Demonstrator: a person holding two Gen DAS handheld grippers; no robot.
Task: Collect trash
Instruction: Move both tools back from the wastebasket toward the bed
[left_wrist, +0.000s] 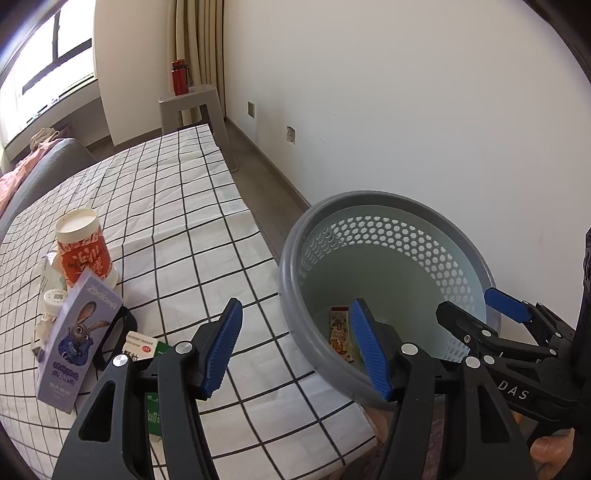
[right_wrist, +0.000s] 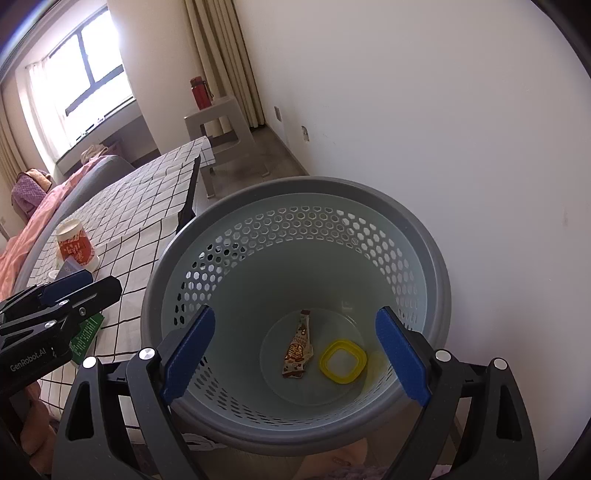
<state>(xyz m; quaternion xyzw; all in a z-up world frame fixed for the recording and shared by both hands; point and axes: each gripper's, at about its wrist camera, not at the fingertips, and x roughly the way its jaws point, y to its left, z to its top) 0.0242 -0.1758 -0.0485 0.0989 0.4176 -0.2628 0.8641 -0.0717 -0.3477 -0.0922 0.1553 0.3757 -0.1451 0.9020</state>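
I am holding the left tongs (left_wrist: 295, 347) about half open with nothing between the pads, straddling the near rim of the grey bin (left_wrist: 291, 258) at centre right. The right tongs (right_wrist: 295, 354) are gaping wide and empty over the bin's mouth. At the bottom are lying a snack wrapper (right_wrist: 297, 347) and a yellow lid (right_wrist: 343, 361). At lower left, the purple carton (left_wrist: 75, 339), red cup (left_wrist: 83, 247) and green box (left_wrist: 153, 406), partly hidden behind my tongs, are waiting on the checked surface (left_wrist: 207, 221).

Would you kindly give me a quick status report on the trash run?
Left gripper, right gripper open, empty. Wrapper, yellow lid in bin. Cup, milk carton left.
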